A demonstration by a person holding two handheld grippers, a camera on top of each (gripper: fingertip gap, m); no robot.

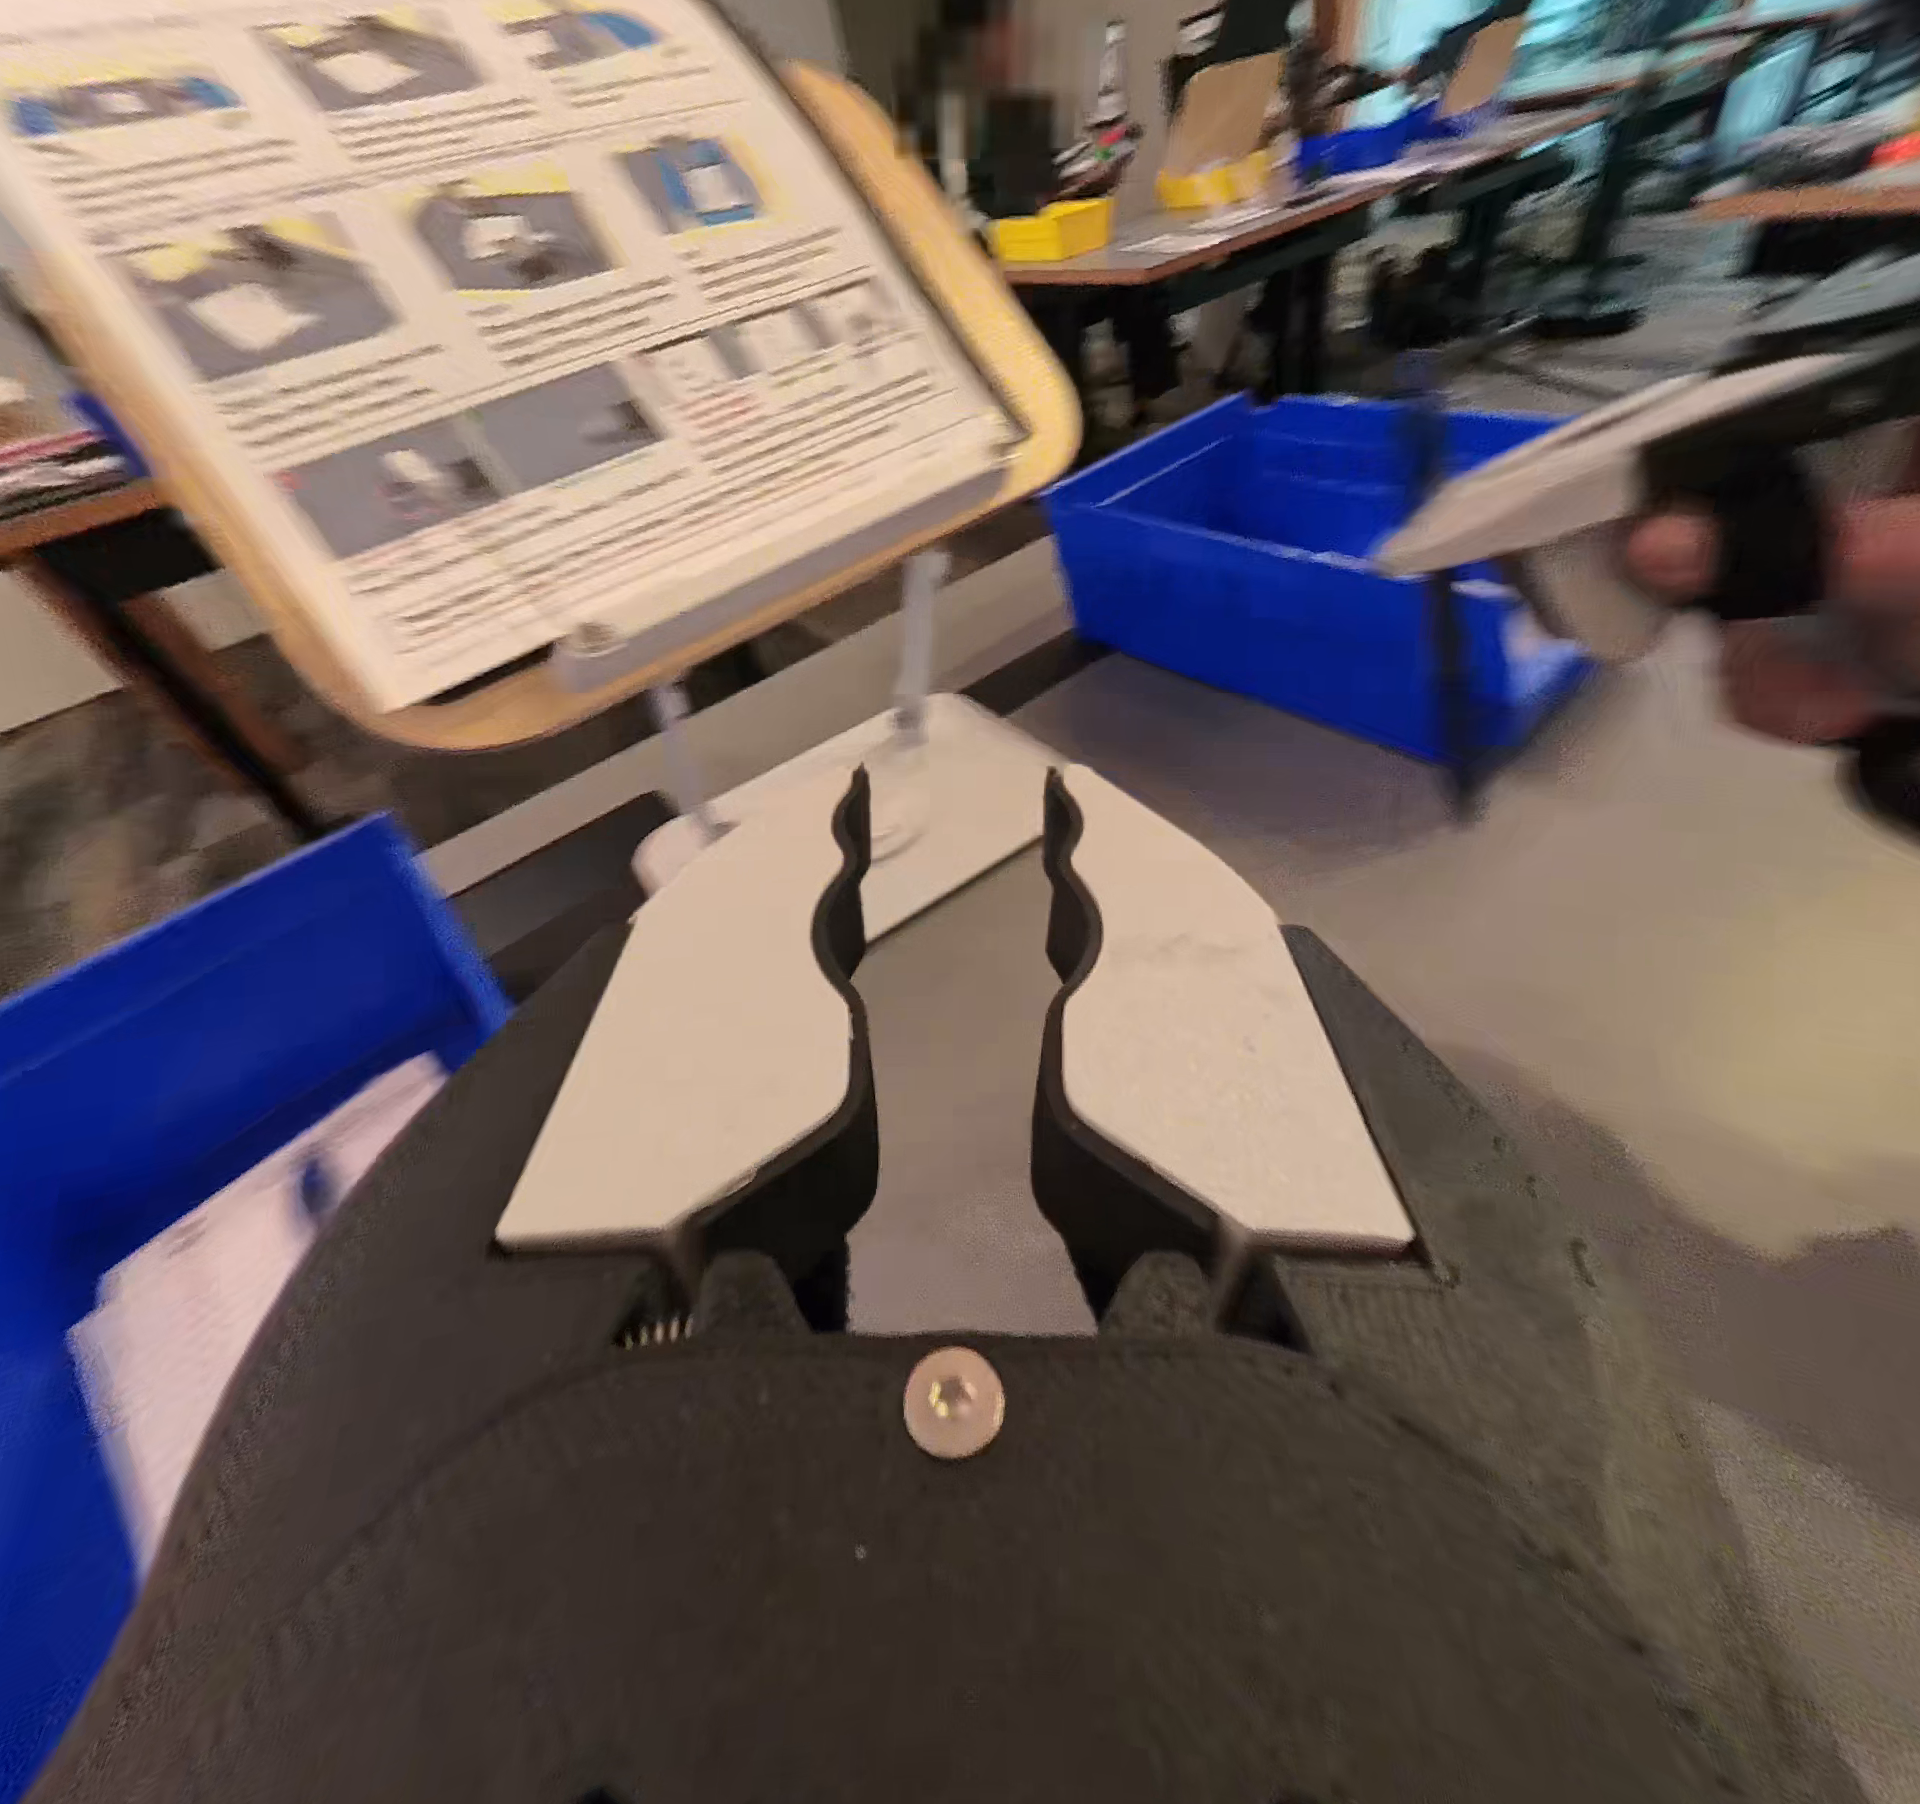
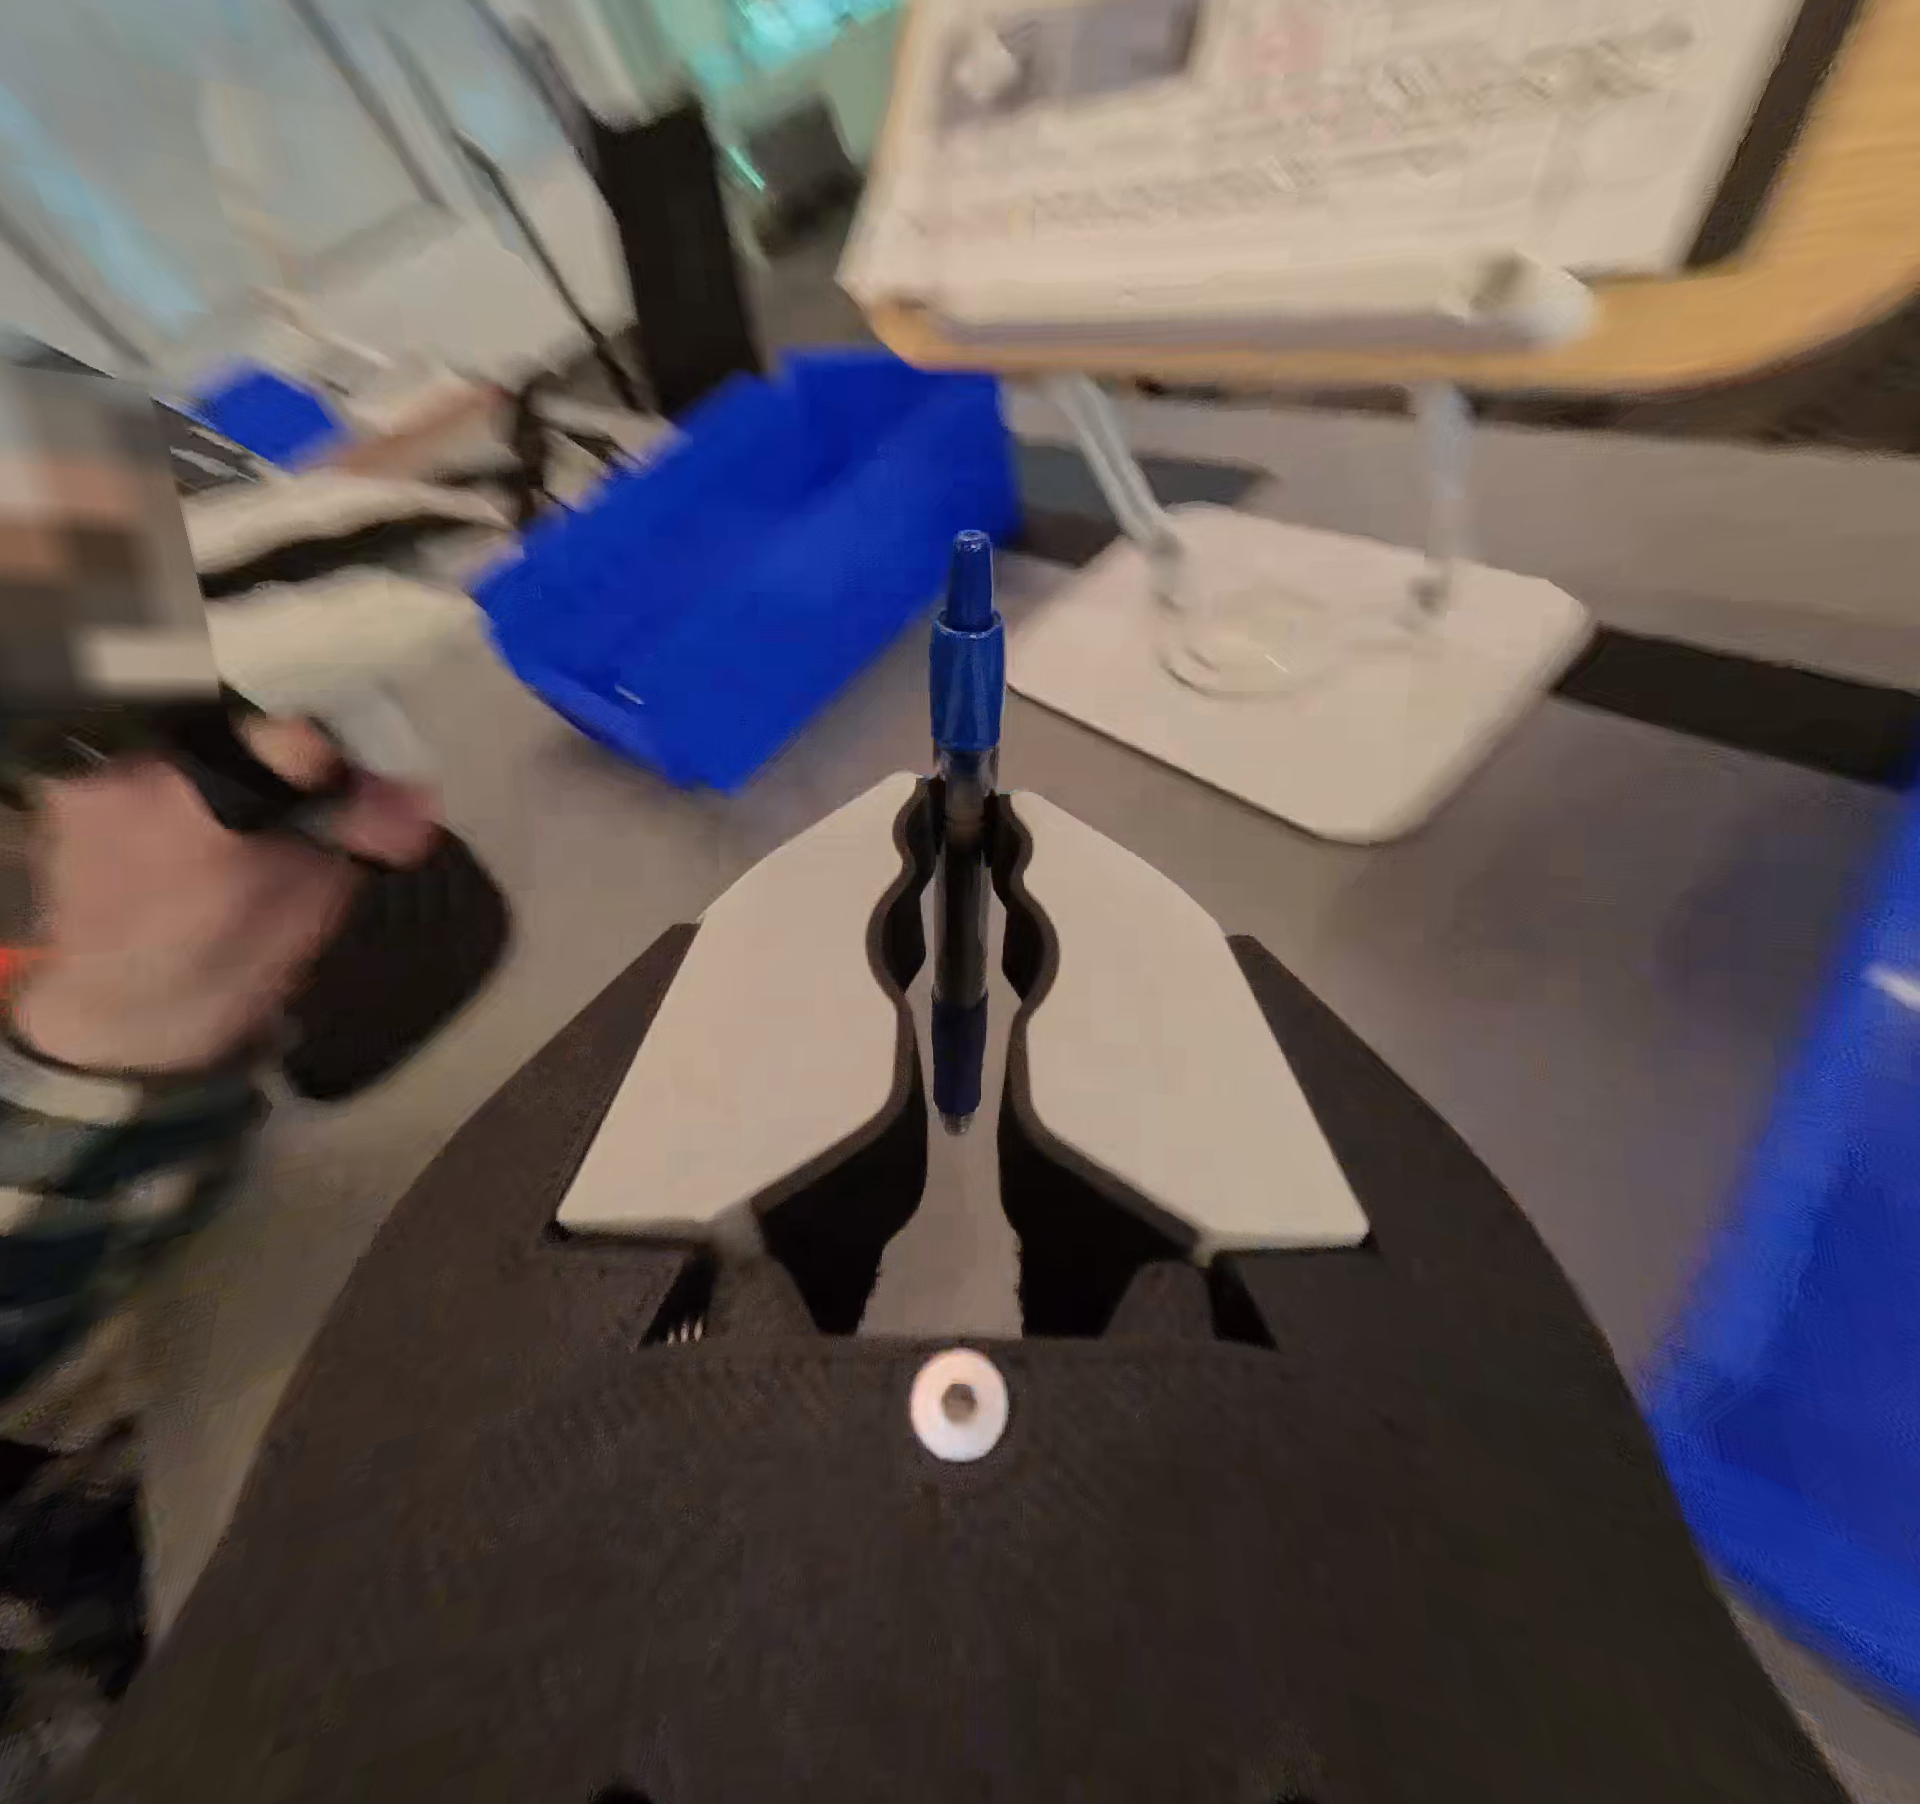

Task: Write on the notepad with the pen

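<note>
My right gripper (image 2: 961,804) is shut on a blue pen (image 2: 964,684), held upright above the grey table with its blue end up and its tip down between the fingers. In the left wrist view the right gripper (image 1: 1558,497) shows at the right, in a hand, with the pen (image 1: 1418,435) a blurred blue streak. My left gripper (image 1: 956,788) is open and empty above the table. A white pad-like sheet (image 1: 208,1339), probably the notepad, lies blurred in a blue bin (image 1: 208,1027) at lower left.
A tilted wooden board with a printed sheet (image 1: 468,300) stands on a white base (image 1: 956,746) straight ahead; the base also shows in the right wrist view (image 2: 1299,694). A second blue bin (image 1: 1247,549) sits at the table's far right. Other tables stand behind. Some 15 cm of space lies between my two pairs of fingers.
</note>
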